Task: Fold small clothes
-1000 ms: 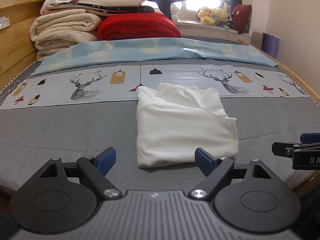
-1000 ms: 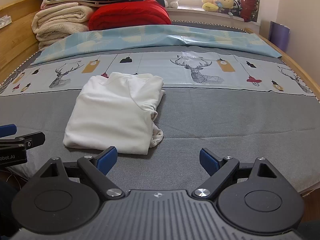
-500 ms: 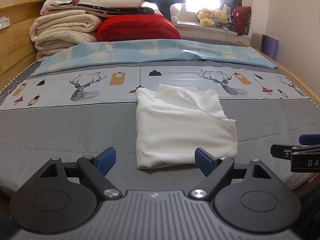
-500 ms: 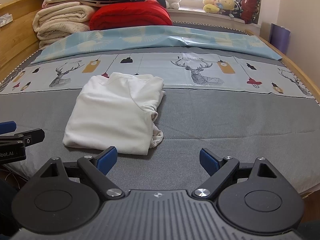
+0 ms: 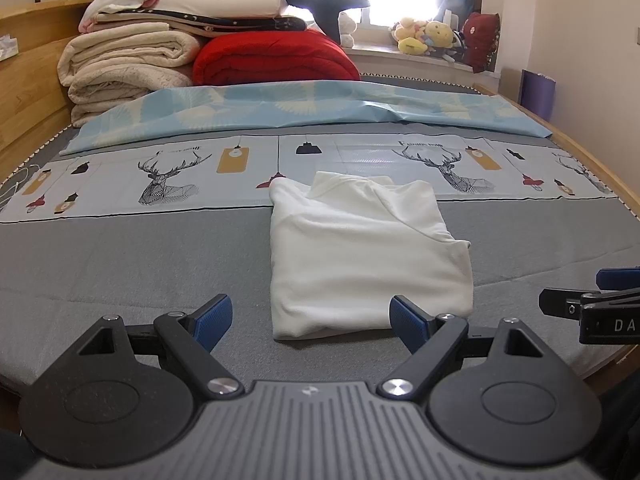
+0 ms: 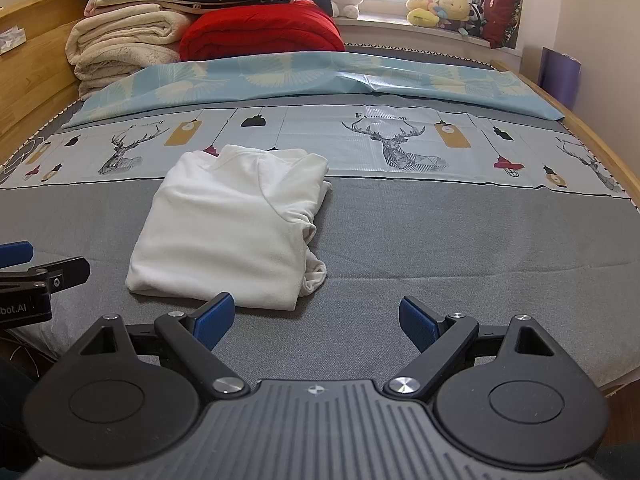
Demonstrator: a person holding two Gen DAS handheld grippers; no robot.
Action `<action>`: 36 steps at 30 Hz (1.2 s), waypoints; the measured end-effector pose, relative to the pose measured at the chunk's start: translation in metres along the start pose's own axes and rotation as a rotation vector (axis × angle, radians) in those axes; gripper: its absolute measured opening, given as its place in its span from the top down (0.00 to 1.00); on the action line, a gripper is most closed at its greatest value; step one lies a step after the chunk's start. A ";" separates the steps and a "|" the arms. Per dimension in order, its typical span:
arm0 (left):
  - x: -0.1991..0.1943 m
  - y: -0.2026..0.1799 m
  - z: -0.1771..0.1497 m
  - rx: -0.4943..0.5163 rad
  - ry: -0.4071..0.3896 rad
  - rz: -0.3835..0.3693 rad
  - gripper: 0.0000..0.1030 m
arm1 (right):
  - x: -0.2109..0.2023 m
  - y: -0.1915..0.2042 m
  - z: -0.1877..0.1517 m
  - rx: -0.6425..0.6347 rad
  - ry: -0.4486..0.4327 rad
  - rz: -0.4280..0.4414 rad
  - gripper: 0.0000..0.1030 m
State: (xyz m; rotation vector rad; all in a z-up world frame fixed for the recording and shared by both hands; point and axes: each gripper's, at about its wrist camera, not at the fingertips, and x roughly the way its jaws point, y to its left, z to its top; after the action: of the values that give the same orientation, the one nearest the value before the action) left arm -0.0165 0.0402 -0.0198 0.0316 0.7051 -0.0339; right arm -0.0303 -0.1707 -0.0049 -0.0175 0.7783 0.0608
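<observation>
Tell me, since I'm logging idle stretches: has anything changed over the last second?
Almost nothing. The white top lies folded in the same spot on the grey bed cover. Left gripper and right gripper remain open and empty, short of it. Only a slight camera drift shows.

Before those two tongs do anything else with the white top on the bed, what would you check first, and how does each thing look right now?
1. Left tongs open and empty: ok, blue pads spread apart, nothing between them.
2. Right tongs open and empty: ok.
3. Folded white cotton top lying flat on the grey bed cover: ok, sleeves already folded in.
4. Fold tidy: not ok, a bunched cuff pokes out at the near right corner.
5. Room around the top: ok, bare cover on both sides; the stacked cream and red blankets sit far back.
6. Top within reach: ok, its near edge lies just ahead of the left tongs.
</observation>
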 end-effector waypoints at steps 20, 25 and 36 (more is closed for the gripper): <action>-0.001 -0.002 0.000 0.010 -0.006 -0.005 0.13 | 0.000 0.000 0.000 0.001 0.000 0.000 0.13; -0.002 -0.002 0.000 0.013 -0.009 -0.006 0.13 | 0.000 0.000 0.000 0.001 0.000 0.000 0.13; -0.003 0.000 -0.001 0.022 -0.019 -0.005 0.13 | 0.000 0.001 0.000 0.001 0.002 0.001 0.13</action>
State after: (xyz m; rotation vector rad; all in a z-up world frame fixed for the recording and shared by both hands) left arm -0.0192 0.0401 -0.0185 0.0501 0.6860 -0.0466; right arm -0.0303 -0.1699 -0.0047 -0.0163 0.7804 0.0609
